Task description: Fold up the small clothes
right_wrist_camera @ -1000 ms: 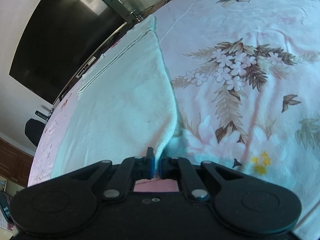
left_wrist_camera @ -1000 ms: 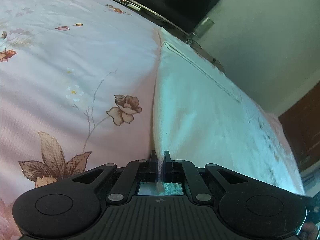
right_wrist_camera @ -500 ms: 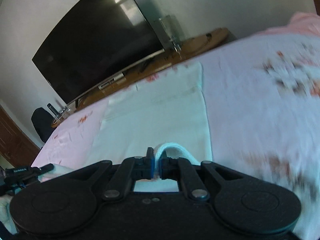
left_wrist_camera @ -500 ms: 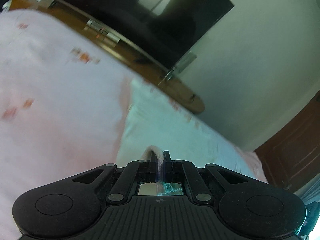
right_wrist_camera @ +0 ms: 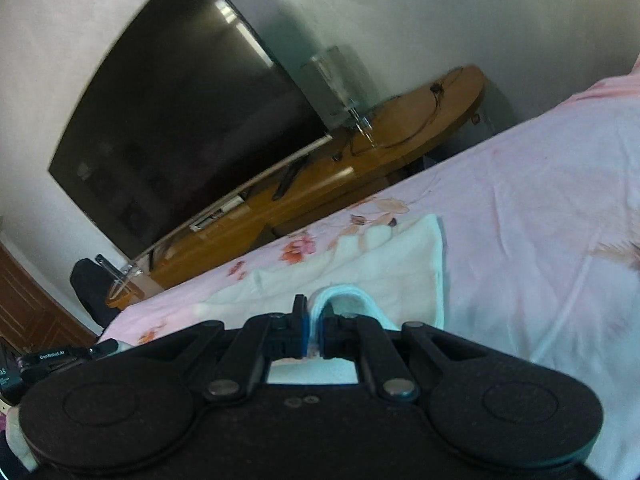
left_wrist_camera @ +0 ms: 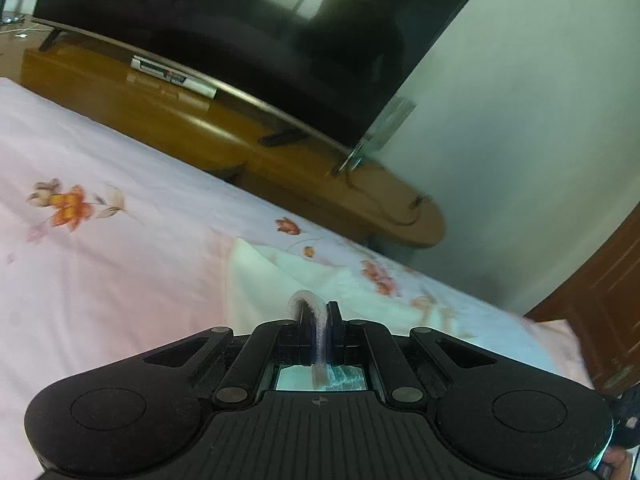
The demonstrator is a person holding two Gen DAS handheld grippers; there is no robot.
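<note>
A small white garment [left_wrist_camera: 276, 276] lies on the pink floral bedsheet [left_wrist_camera: 104, 264], its far edge near the foot of the bed. My left gripper [left_wrist_camera: 320, 312] is shut on a hem of it, and the cloth loops up over the jaws. In the right wrist view the same white garment [right_wrist_camera: 404, 272] spreads ahead of my right gripper [right_wrist_camera: 316, 312], which is shut on another corner, with a fold arching over the right finger. Both grippers hold their corners above the part still lying on the bed.
Beyond the bed's foot stands a curved wooden TV stand [left_wrist_camera: 248, 136] with a large dark television [left_wrist_camera: 256, 28] on it. A pale wall [left_wrist_camera: 540, 120] and a brown wooden door [left_wrist_camera: 600, 300] are at the right. The other gripper's body [right_wrist_camera: 52, 360] shows at the right wrist view's lower left.
Both grippers have lifted and carried their held corners forward over the garment toward the foot of the bed. The cloth that stretched ahead now loops over the jaws, and the television fills the view.
</note>
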